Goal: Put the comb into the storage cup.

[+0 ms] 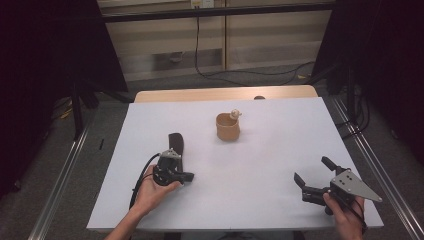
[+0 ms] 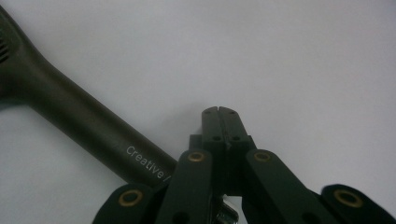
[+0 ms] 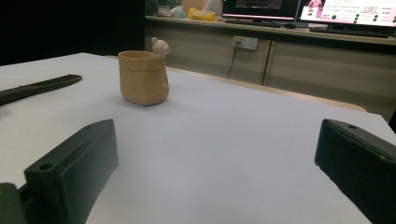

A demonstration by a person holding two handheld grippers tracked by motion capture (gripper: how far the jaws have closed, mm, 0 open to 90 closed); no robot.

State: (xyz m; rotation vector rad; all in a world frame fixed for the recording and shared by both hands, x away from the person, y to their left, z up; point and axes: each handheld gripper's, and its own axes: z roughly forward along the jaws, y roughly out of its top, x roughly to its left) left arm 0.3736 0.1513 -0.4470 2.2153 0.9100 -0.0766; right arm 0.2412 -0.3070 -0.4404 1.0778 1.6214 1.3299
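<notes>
A dark utensil [image 1: 176, 144] with a long handle [image 2: 84, 119] marked "Creative" lies on the white table [image 1: 270, 150], left of centre. My left gripper [image 1: 189, 176] rests at the utensil's near end, jaws shut [image 2: 218, 112] with nothing between them and the handle just to their left. A tan cup [image 1: 227, 127] stands upright further back, a small pale figurine [image 1: 234, 114] on its rim. My right gripper [image 1: 313, 171] is open near the front right corner. It points at the cup [image 3: 142, 77], which is far off, and its wide gap [image 3: 217, 163] holds nothing.
The utensil's tip [image 3: 37, 87] lies left of the cup. A wooden board [image 1: 225, 94] edges the table's far side. Metal rails [image 1: 60, 175] run along both sides, and cables [image 1: 240, 72] lie on the floor beyond. Monitors [image 3: 345, 9] stand on a far counter.
</notes>
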